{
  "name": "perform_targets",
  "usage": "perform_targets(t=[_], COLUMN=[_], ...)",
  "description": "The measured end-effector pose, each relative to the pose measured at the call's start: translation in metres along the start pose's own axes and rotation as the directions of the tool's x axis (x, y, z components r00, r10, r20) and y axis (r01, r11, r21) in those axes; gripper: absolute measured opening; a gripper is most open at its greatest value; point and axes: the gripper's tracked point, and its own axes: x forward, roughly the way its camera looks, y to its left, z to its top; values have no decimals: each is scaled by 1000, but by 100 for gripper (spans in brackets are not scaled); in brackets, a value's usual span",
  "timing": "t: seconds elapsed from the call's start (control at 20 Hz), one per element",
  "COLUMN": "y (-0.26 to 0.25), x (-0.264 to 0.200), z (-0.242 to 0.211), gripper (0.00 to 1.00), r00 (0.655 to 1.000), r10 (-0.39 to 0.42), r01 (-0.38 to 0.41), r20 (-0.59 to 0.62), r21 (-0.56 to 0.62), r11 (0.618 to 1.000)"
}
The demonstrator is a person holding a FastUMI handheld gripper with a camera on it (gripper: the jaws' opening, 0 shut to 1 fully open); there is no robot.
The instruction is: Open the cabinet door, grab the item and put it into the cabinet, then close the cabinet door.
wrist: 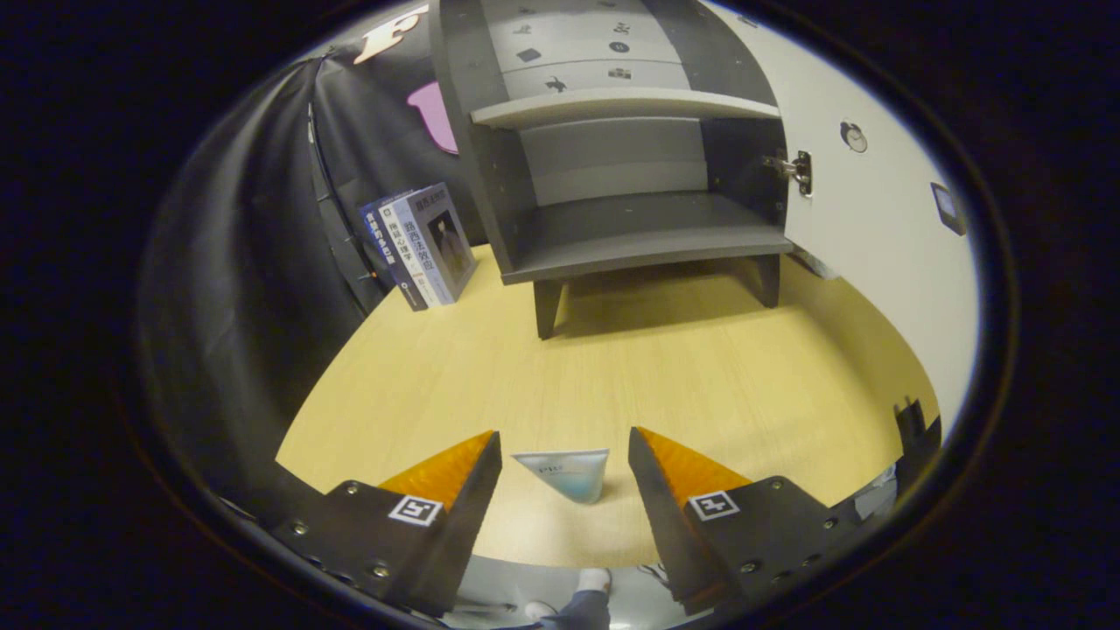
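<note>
The main risk from here looks like a poor grip: the item point(564, 471) is small and seems to taper like a flattened tube, so if the fingers point(455, 490) close on its narrow lower end it could squirt forward or twist out before it ever reaches the cabinet point(612, 175). A second hazard is the carry itself, since the cabinet stands well beyond the fingers at about twelve o'clock on short legs, and a tilted approach could knock the item against the front lip of the lower shelf point(643, 249). The white door point(875, 219), already swung open toward two o'clock, could also be clipped by the gripper point(564, 468) on the way in. The gripper is spread apart with nothing pressed between its orange-faced fingers; the item sits in the gap between the tips, apart from both, resting on the pale wooden table point(612, 367). It is pale, white at the broad top edge fading to light blue lower down, with small dark print I cannot make out. A few books point(424, 245) lean at ten o'clock, beside the cabinet's left wall.
</note>
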Motion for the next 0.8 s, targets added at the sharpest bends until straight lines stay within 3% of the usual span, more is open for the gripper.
perform_targets(t=[0.3,0.5,0.8], y=[-6,-5,0], x=[20,22,-5], z=[-20,-20,28], gripper=[86,54,54], r00=[999,1000,999], r10=[-23,-11,28], r01=[23,10,-25], r20=[-22,-21,39], r21=[-3,-21,-64], r11=[1000,1000,998])
